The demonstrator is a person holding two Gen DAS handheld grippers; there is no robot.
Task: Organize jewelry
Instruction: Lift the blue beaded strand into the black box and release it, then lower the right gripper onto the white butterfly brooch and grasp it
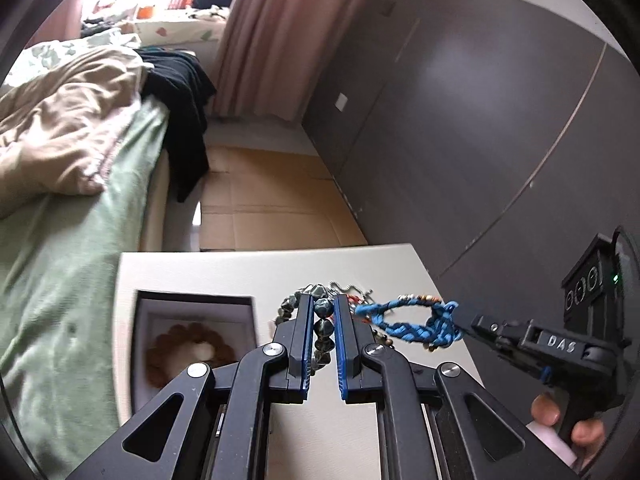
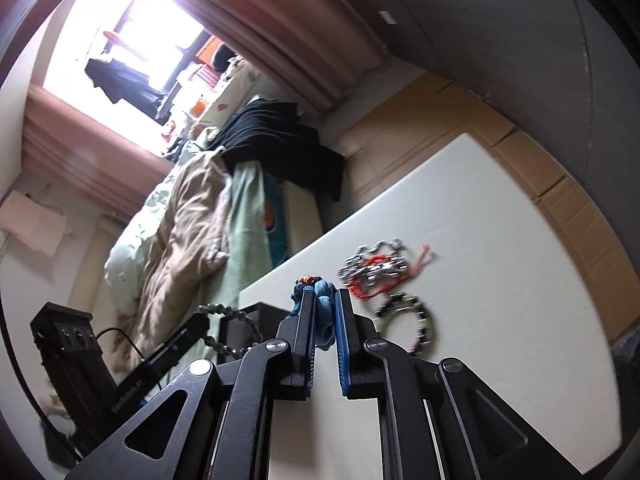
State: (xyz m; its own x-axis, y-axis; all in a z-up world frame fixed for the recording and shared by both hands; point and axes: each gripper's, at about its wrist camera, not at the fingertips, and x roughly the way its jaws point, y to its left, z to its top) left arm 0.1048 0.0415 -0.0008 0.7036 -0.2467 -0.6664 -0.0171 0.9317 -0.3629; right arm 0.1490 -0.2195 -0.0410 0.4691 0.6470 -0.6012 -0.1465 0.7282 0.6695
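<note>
My left gripper (image 1: 323, 304) is shut on a dark grey stone-bead bracelet (image 1: 324, 326) and holds it above the white table (image 1: 224, 272). My right gripper (image 2: 325, 294) is shut on a blue braided cord bracelet (image 2: 325, 300), which also shows in the left wrist view (image 1: 404, 318), lifted off the table. An open box (image 1: 192, 344) on the table's left holds a brown bead bracelet (image 1: 176, 354). On the table lie a silver chain with red cord (image 2: 376, 270) and a green and black bead bracelet (image 2: 412, 320).
A bed with green sheet (image 1: 72, 280) and beige quilt (image 1: 68, 120) runs along the table's left. Dark wardrobe doors (image 1: 480, 120) stand on the right. Flattened cardboard (image 1: 272, 200) covers the floor beyond the table. Pink curtains (image 1: 276, 32) hang at the back.
</note>
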